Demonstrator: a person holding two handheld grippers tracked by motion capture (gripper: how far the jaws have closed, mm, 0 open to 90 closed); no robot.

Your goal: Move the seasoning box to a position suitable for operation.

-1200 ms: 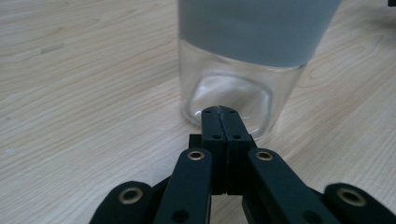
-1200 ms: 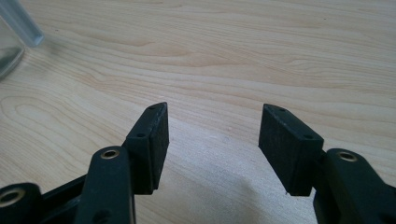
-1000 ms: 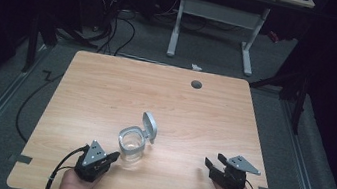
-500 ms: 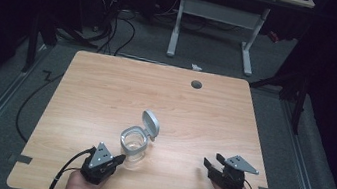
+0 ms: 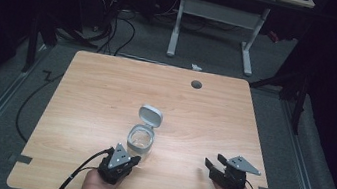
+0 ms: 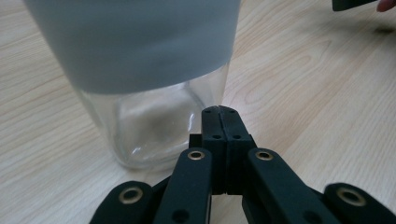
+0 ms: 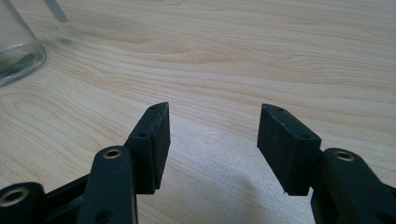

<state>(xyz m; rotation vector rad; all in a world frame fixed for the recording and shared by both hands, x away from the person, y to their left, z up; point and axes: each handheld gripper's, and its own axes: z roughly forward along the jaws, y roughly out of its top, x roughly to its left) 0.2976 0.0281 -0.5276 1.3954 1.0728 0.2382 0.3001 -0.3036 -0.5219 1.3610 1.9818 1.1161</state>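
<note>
Glass jar [image 5: 139,140] near the table's [image 5: 106,90] front middle, grey hinged lid [image 5: 150,116] flipped up and open; closing or moving apparently still ahead. Left gripper [image 5: 130,161] just beside the jar's base, jaws pressed together on nothing; right gripper [image 5: 213,163] well apart, jaws wide, empty. No readable label, brand or writing anywhere.

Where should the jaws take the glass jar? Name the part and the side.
Probably grip the glass jar on its clear lower body, below the grey collar, coming level from the person's side. It stands upright, its flip lid hinged open at the far side. The right gripper is open.
</note>
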